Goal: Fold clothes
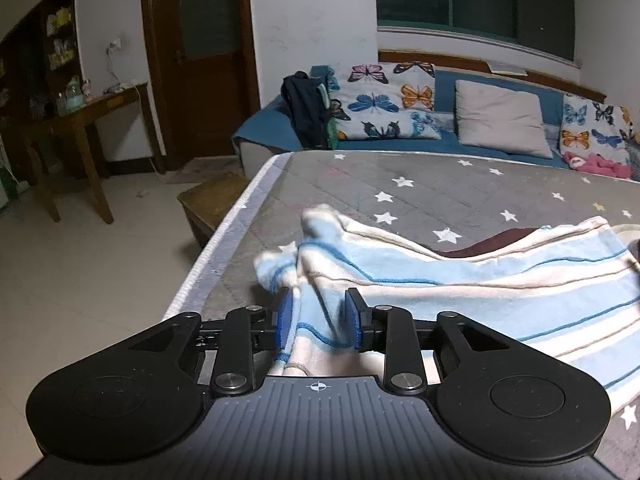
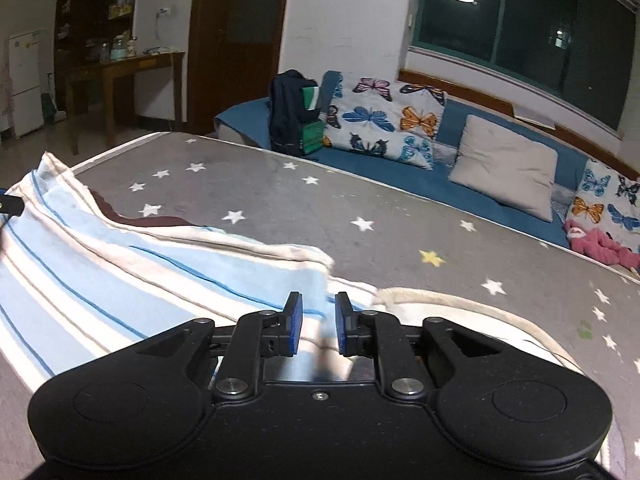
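garment (image 1: 460,292): pale blue, white, thin blue stripes | bedcover (image 2: 360,200): grey, white stars | cushions (image 1: 384,100): butterflies printed

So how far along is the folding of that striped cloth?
Early. The striped garment lies rumpled on the star-print bed, with no neat fold showing. In hand: the left hand-held gripper and right hand-held gripper each have cloth between their fingers. The folding itself remains.

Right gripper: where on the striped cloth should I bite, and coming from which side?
Take the striped cloth at its near-right corner edge, just ahead of the right gripper. Come in low from the near side; the hem there lifts off the grey star mattress, and the jaws already straddle it.
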### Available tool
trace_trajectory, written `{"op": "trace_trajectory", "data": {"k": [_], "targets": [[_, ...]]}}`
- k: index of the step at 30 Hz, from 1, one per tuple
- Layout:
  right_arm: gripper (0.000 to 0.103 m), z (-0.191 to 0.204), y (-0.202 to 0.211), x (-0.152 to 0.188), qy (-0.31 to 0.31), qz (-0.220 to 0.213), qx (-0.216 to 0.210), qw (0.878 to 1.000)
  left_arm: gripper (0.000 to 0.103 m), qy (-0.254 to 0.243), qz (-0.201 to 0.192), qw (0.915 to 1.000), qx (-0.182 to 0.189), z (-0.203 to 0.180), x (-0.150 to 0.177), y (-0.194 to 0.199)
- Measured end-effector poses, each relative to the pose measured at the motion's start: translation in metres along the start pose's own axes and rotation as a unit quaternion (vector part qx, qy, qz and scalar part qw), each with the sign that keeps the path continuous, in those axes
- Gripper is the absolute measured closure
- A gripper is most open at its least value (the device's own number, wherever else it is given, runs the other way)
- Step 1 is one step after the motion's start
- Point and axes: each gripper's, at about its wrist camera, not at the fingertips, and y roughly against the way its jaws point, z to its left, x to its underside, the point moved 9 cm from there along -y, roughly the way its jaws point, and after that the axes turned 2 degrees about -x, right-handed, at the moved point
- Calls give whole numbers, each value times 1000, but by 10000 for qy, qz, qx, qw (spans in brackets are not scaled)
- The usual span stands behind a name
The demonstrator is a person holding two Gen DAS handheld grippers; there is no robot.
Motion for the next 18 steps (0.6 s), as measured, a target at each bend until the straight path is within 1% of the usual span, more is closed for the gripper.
{"op": "trace_trajectory", "data": {"k": [1,2,3,5,6,7,11,13,14,16,17,18], "targets": [[71,-2,1,2,-17,9,27,10000,65,-7,-15,10000,-14,0,1,3],[70,0,12,3,-23,10,53,10000,62,-13,-31,10000,-28,1,2,6],[68,3,26,3,-28,9,78,10000,59,-17,-47,10000,-46,0,3,9],[63,-2,35,10,-39,27,147,9999,52,-18,-65,9999,-87,0,4,15],[61,-5,40,14,-47,27,183,9998,51,-27,-78,9999,-103,-1,5,19],[60,-8,46,17,-55,19,225,9997,50,-47,-96,9999,-117,-3,6,23],[52,-20,68,32,-90,-13,398,9992,42,-146,-143,9997,-154,-9,12,39],[50,-26,80,39,-107,-29,484,9988,38,-152,-146,9997,-132,-12,16,47],[49,-29,85,43,-116,-37,527,9985,34,-147,-148,9997,-129,-13,17,51],[47,-35,97,50,-133,-54,614,9980,32,-124,-190,9996,-136,-15,20,60],[43,-38,102,54,-142,-62,657,9977,30,-103,-214,9996,-122,-15,20,64],[41,-41,107,58,-171,-66,708,9973,27,-67,-232,9997,-106,-16,22,69]]}}
